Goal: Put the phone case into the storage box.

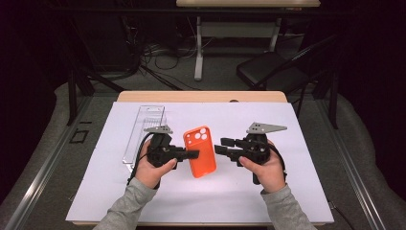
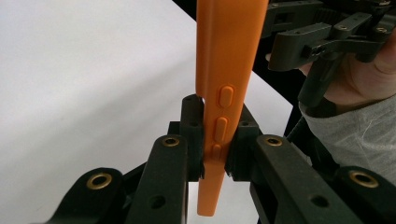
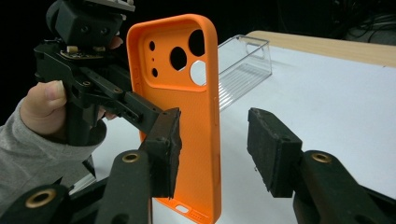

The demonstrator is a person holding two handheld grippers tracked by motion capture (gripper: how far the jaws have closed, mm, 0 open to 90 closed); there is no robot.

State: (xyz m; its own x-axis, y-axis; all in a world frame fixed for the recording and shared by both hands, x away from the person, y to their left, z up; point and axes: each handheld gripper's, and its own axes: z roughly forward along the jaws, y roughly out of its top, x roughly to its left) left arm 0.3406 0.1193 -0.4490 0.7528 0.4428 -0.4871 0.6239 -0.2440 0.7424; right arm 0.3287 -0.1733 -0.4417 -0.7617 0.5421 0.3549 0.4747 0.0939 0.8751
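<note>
You have a wooden table (image 1: 143, 96) in front of you, nearly all of it covered by a white sheet (image 1: 268, 191). On the sheet, at your left, lies a clear plastic tray (image 1: 143, 132), set lengthwise away from you.

Grey knit sleeves; black hand-held gripper (image 1: 191, 154) each side w/ brass screw eyes, grey triangular top plates, black cables.

Overhead looks down; both jaw cameras closely share the orange case (image 2: 229, 70).
</note>
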